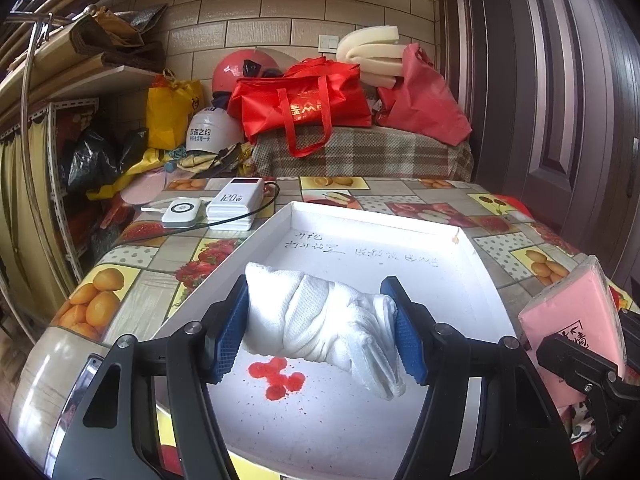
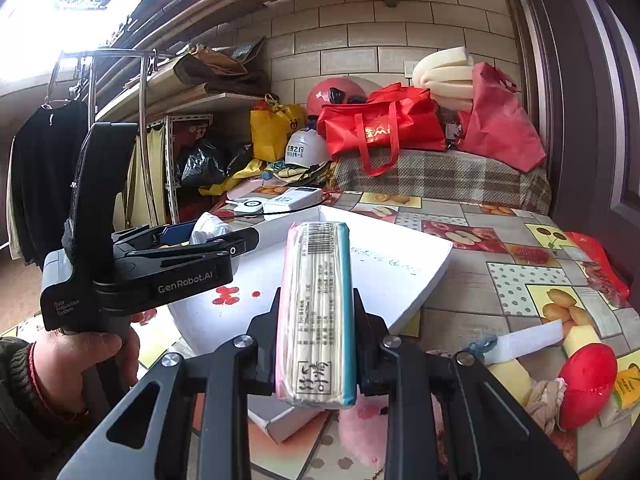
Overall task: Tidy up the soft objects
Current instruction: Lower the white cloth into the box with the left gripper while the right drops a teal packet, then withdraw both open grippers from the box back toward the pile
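Observation:
My left gripper (image 1: 320, 320) is shut on a rolled white cloth (image 1: 320, 324) and holds it just above the white tray (image 1: 476, 264), over a red stain. My right gripper (image 2: 316, 344) is shut on a pack of tissues (image 2: 316, 312), pink on one side and teal on the other, held upright in front of the tray's near right corner (image 2: 420, 292). The same pack (image 1: 576, 320) shows at the right edge of the left wrist view. The left gripper with the cloth (image 2: 208, 228) shows at left in the right wrist view.
Two white power banks (image 1: 224, 204) lie on the fruit-print tablecloth (image 1: 132, 280) behind the tray. A red mushroom plush (image 2: 588, 384), white foam strip (image 2: 528, 340) and pink plush (image 2: 360, 428) lie on the table's near right. Red bags (image 1: 304, 104) and helmets are piled behind.

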### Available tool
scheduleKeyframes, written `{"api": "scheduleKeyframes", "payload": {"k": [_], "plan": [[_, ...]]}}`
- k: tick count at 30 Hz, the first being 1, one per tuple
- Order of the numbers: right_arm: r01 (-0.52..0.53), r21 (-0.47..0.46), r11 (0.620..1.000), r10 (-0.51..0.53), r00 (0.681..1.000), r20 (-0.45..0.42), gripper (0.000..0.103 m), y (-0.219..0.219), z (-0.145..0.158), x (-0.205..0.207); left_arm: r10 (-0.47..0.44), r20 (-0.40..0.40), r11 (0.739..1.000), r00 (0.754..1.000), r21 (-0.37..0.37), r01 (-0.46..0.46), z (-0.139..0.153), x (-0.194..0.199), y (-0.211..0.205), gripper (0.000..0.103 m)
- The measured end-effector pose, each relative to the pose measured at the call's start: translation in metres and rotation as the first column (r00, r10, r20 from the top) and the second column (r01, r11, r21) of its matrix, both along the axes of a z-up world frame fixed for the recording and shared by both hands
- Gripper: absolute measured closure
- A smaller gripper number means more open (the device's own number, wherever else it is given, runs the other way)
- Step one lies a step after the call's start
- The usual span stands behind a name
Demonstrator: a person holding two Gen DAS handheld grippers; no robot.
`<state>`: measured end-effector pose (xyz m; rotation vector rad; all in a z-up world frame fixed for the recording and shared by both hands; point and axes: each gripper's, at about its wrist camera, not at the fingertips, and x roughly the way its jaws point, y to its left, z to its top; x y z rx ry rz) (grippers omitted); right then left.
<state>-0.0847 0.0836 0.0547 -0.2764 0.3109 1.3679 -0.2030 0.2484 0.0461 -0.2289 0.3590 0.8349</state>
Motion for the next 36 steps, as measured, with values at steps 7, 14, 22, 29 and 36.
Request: {"api": "scheduleKeyframes", "payload": {"k": [7, 14, 22, 29, 36], "plan": [[0.023, -0.050, 0.998, -0.024, 0.999, -0.023, 0.076, 0.040, -0.003, 0.003, 0.037, -0.049, 0.998, 0.998, -0.041, -0.039, -0.005, 0.016, 0.022, 0.037], [0.057, -0.112, 0.992, -0.062, 0.997, -0.048, 0.075, 0.058, -0.007, 0.008, 0.081, -0.098, 0.994, 0.992, -0.058, -0.087, -0.010, 0.022, 0.027, 0.034], [0.088, -0.138, 0.987, -0.086, 0.996, 0.018, 0.000, 0.062, -0.008, -0.001, 0.188, -0.100, 0.982, 0.977, -0.009, -0.190, -0.007, 0.015, 0.024, 0.002], [0.092, -0.102, 0.991, -0.087, 0.995, 0.056, 0.000, 0.057, -0.003, -0.007, 0.210, -0.061, 0.978, 0.976, 0.027, -0.209, -0.003, 0.008, 0.017, 0.000], [0.099, -0.069, 0.993, -0.095, 0.994, 0.054, 0.000, 0.053, -0.001, -0.005, 0.223, -0.017, 0.974, 0.975, 0.039, -0.222, 0.001, 0.000, 0.014, 0.000]]}}
